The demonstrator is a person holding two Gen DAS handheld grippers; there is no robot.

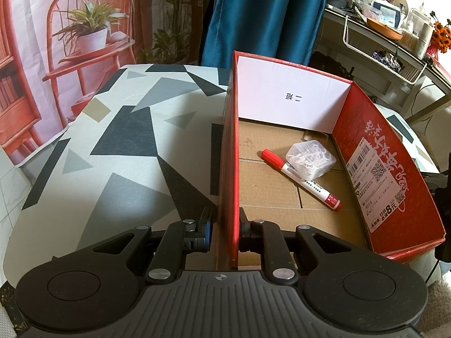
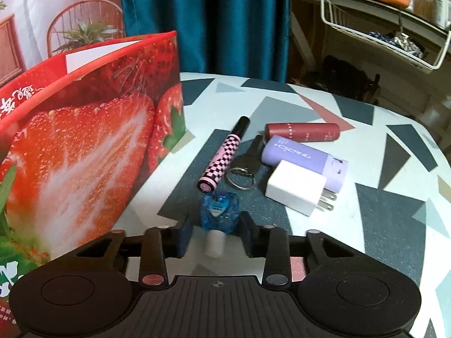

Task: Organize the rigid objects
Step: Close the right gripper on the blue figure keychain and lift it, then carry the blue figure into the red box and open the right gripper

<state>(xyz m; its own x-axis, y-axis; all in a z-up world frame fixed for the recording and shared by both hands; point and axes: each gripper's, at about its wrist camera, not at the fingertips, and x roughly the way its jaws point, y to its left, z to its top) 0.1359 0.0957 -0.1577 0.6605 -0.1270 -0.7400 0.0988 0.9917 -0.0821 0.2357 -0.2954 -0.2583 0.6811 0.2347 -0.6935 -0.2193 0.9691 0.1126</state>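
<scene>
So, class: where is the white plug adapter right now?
Right wrist view: the white plug adapter lies on the table, right of the key ring, against the purple case.

Patterned table point(image 2: 324, 242), red box point(image 1: 366, 152), charger point(image 2: 293, 187), key point(image 2: 248, 155)

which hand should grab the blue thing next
Right. The right gripper already has the blue item between its jaws; the left gripper is clamped on the red box's wall.

Bright, cool daylight in the left wrist view, with crisp focus across the geometric grey-and-white patterned bench point(image 1: 118, 140) and a soft shadow inside the red cardboard box point(image 1: 389, 152). Dimmer and warmer in the right wrist view, slightly motion-blurred. Strong fisheye bending and dark vignetted corners in both
</scene>
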